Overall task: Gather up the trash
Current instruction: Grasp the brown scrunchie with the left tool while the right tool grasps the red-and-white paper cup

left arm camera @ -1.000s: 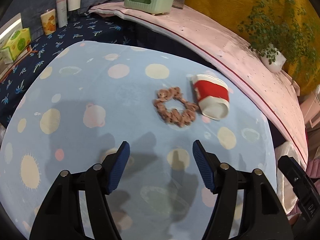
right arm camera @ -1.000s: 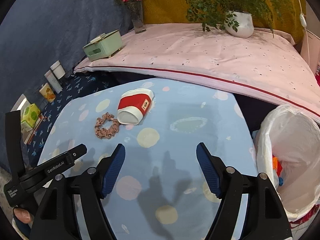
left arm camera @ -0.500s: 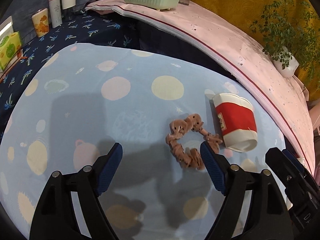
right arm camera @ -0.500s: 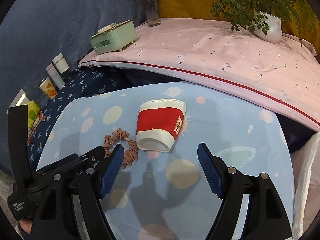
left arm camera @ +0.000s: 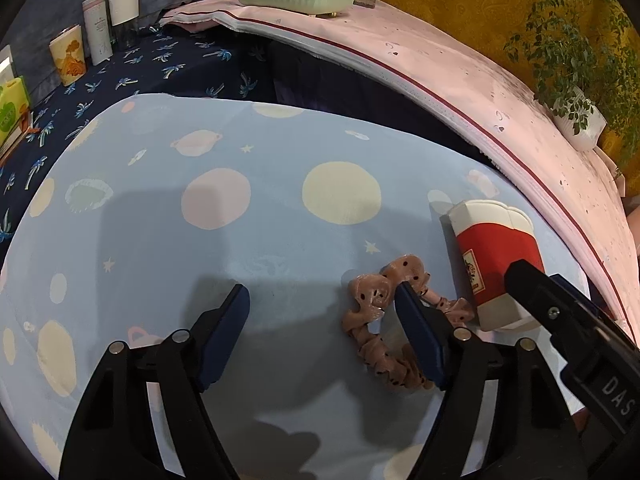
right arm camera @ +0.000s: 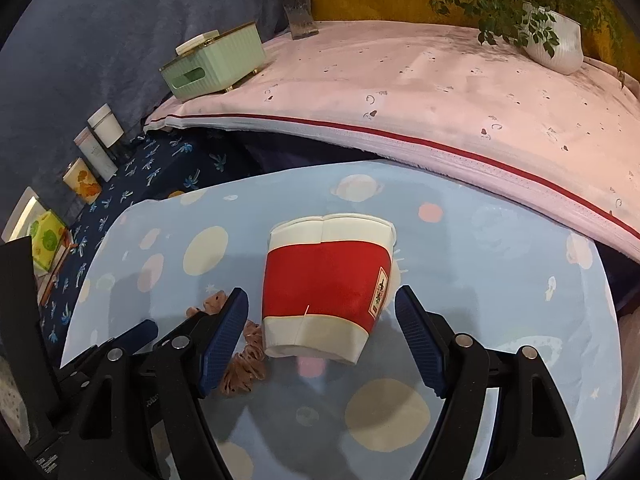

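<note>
Light-blue cloth w/ planets & pastel dots covers the low table under both tools; behind it a pink-covered bench w/ a red stripe carries a green tissue box & a potted plant.

Left gripper: jaws wide apart, just been closing a little, nothing gripped, only bare cloth between the pads. Pink scrunchie lies flat at its right fingertip, which overlaps the ring in view; can't tell if it touches. Crushed red-and-white paper cup lies on its side further right, just beyond the scrunchie, partly behind the other tool's black body.

Right gripper: jaws wide apart, holds nothing. Cup sits straight ahead, its near end between the two fingertips w/ a gap each side, pads not on it. Scrunchie pokes out beside & behind the left finger, next to the cup's near end.
</note>
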The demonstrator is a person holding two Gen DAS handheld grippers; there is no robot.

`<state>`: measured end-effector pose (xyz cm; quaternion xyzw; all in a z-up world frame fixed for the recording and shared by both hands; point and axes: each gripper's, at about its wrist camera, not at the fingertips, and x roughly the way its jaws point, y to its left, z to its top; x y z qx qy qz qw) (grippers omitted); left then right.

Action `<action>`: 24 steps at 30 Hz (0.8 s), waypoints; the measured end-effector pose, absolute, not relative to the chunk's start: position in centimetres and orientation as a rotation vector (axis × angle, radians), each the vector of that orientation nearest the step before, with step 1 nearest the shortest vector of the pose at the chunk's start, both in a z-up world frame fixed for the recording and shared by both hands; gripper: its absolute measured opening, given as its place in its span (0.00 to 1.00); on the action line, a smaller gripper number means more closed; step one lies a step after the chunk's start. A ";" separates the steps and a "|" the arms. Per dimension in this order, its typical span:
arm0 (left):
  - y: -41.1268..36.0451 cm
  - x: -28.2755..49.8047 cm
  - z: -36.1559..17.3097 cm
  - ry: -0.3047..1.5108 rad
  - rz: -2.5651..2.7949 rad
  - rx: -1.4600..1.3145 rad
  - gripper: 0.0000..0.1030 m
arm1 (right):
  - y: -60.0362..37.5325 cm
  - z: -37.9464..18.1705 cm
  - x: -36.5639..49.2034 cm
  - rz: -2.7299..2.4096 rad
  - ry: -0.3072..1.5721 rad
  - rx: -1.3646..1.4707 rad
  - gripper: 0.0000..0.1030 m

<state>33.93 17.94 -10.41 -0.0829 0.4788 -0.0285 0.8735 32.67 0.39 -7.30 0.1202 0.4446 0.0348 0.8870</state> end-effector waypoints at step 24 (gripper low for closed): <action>15.9 32.5 -10.3 0.986 -0.088 -0.057 0.53 | -2.8 -8.5 28.3 0.044 0.928 0.310 0.67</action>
